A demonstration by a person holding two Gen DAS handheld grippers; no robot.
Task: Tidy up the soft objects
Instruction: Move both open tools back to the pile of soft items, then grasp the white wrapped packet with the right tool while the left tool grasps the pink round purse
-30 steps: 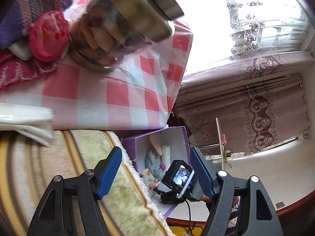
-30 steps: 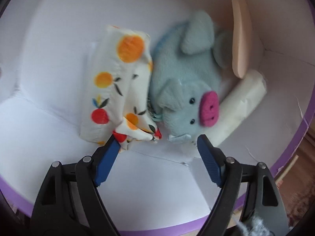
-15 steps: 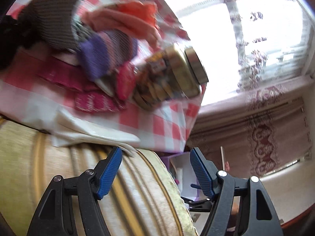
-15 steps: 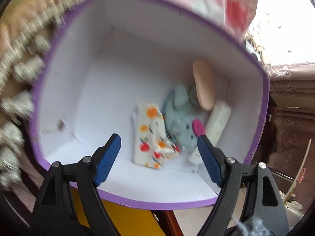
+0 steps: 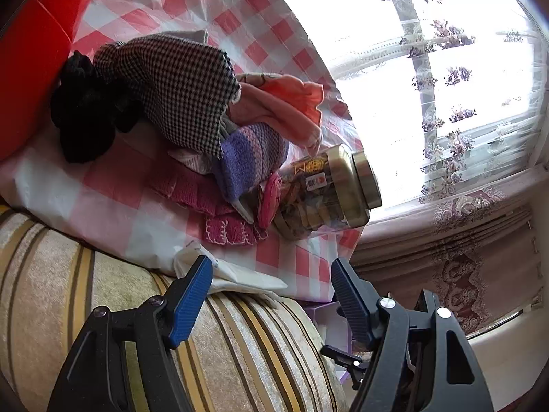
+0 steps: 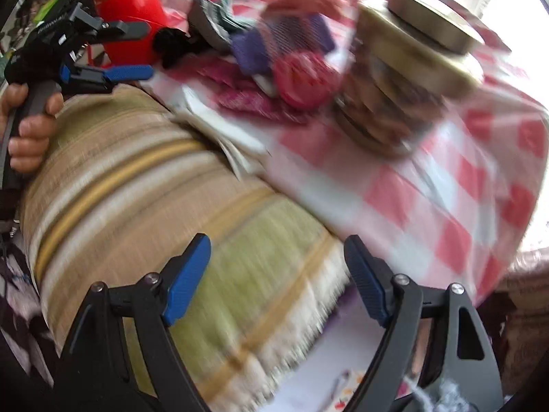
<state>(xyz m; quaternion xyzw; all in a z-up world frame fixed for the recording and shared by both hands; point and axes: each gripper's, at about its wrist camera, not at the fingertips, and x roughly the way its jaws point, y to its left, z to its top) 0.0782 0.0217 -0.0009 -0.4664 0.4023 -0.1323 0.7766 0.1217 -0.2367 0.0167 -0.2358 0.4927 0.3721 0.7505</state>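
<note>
Both grippers are wide open and hold nothing. The left gripper (image 5: 271,286) and the right gripper (image 6: 278,264) point toward the pile of knitted clothes (image 5: 219,158) lying beside the jar (image 5: 329,192) on the checked cloth (image 5: 113,206).

Black left gripper (image 5: 271,295), black right gripper (image 6: 278,274), blue ribbed jaws, silver screws

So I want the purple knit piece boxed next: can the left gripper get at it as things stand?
Probably yes. The left gripper is open and empty, facing the purple knit piece. Its near side looks free, though the checked cloth overlaps its top and the jar stands close.
</note>
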